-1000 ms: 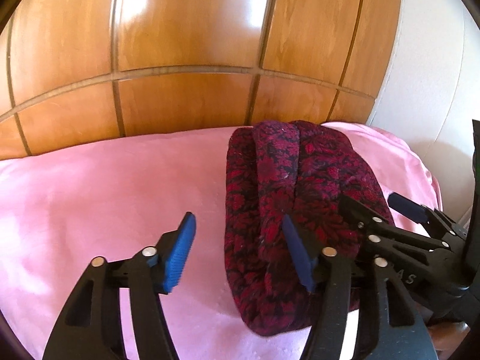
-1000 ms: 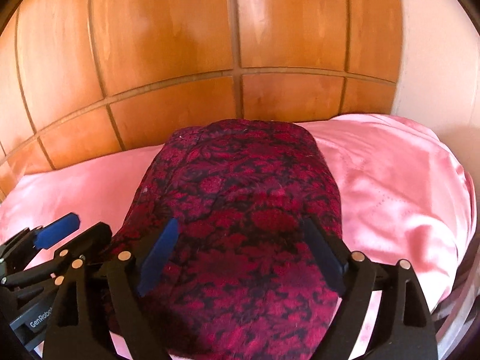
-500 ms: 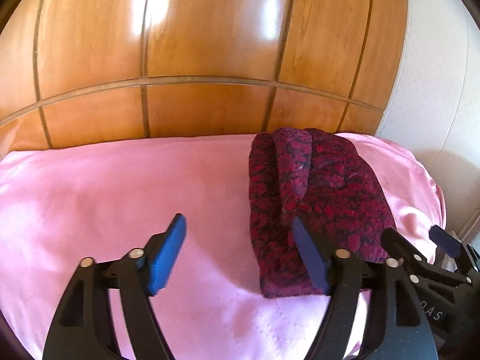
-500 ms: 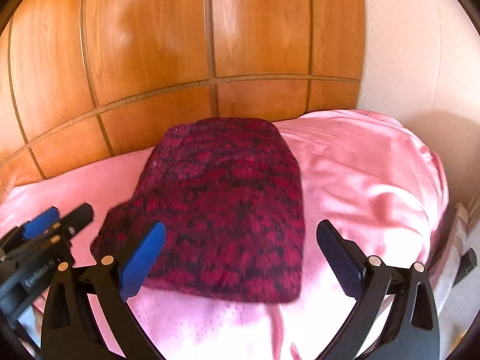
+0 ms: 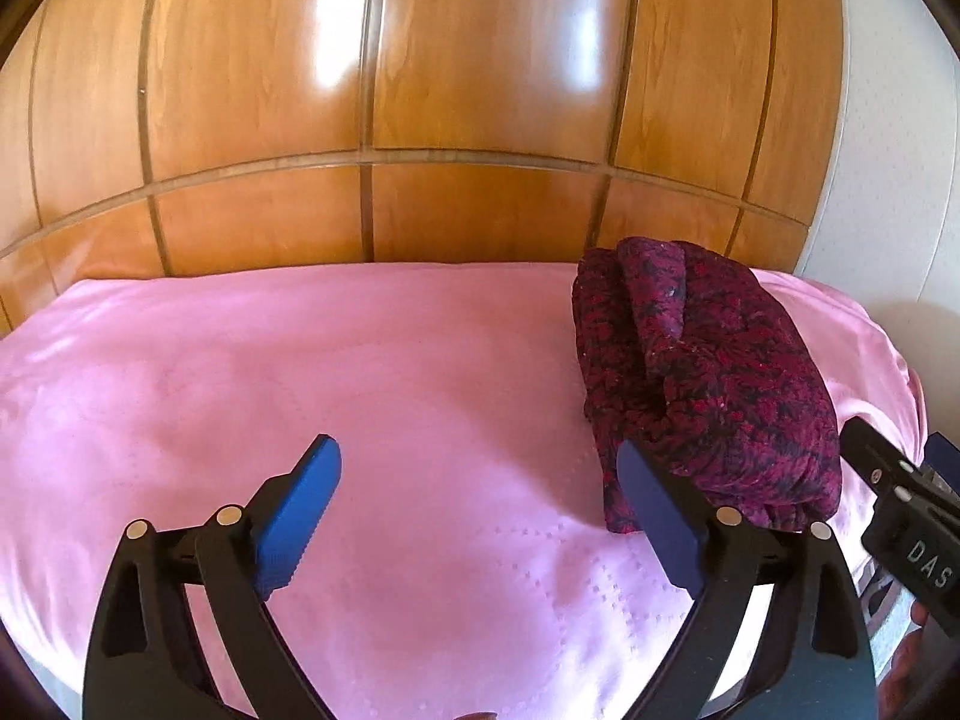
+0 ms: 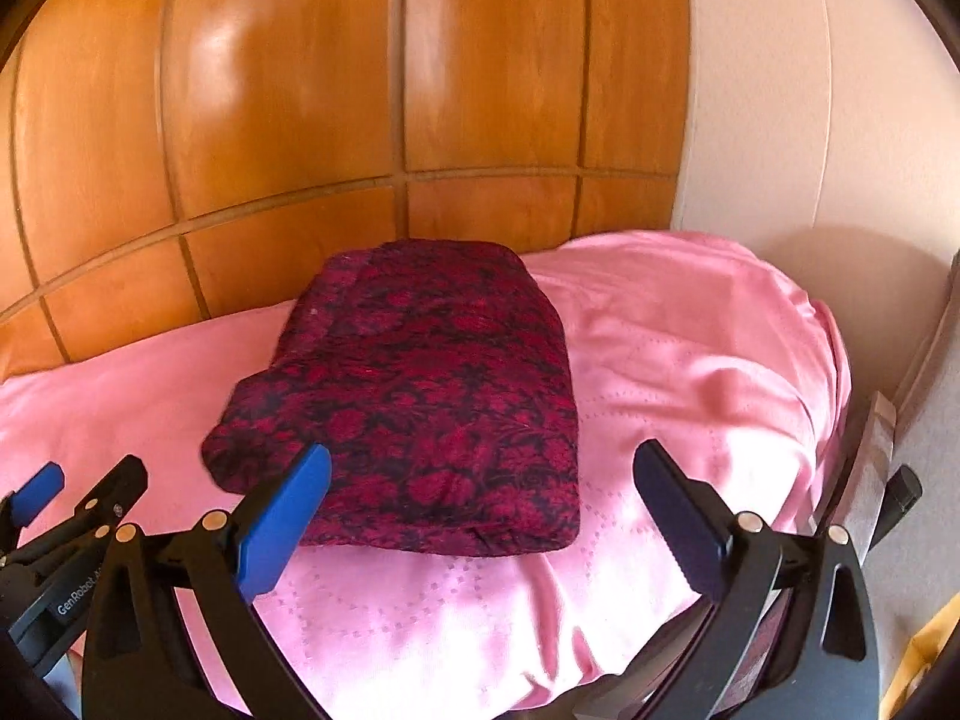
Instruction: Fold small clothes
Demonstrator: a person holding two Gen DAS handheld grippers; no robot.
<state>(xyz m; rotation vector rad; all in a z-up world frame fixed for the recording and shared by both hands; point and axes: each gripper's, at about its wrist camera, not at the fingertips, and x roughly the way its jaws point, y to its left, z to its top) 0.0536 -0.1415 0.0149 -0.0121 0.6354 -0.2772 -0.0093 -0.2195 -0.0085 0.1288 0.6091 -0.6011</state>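
One folded dark-red floral knit garment [image 6: 414,396] lies on one pink quilted bedcover [image 5: 360,408]. Left gripper [image 5: 480,510] jaws opening, nothing between; right gripper [image 6: 480,516] spread wide, apparently clear of cloth.

The folded garment [image 6: 414,402] lies on the bed [image 5: 360,390], toward its right end, before the wooden panelling [image 5: 420,90]. A wall [image 6: 780,120] stands right of the panelling; something at the bed's right edge stays unclear.
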